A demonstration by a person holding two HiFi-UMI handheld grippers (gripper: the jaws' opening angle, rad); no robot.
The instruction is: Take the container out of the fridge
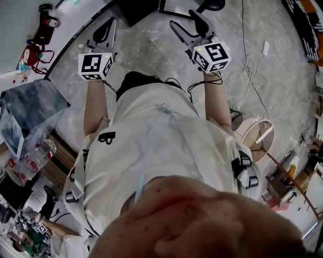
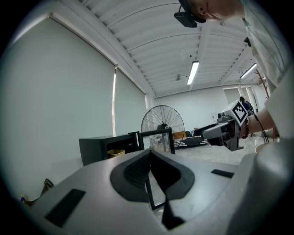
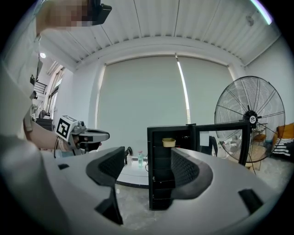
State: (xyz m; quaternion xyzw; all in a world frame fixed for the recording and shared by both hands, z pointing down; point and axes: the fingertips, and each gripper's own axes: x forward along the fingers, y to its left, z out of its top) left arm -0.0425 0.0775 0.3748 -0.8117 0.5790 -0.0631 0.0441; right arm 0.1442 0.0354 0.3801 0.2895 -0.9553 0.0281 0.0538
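Observation:
A small black fridge (image 3: 166,170) stands on the floor ahead with its glass door (image 3: 221,137) swung open to the right. A pale yellow container (image 3: 168,142) sits on the top shelf inside. My right gripper (image 3: 147,159) is open, well short of the fridge, with nothing between its pads. From the left gripper view the fridge (image 2: 98,149) and the container (image 2: 115,153) sit ahead to the left. My left gripper (image 2: 149,154) is shut and empty. In the head view both grippers, left (image 1: 109,24) and right (image 1: 182,20), are held out toward the fridge (image 1: 135,10).
A large standing fan (image 3: 250,120) is to the right of the fridge. A low white round table (image 3: 134,173) with a bottle (image 3: 140,159) stands behind it on the left. Cables (image 1: 250,68) lie on the marble floor at the right, near a round stool (image 1: 258,137).

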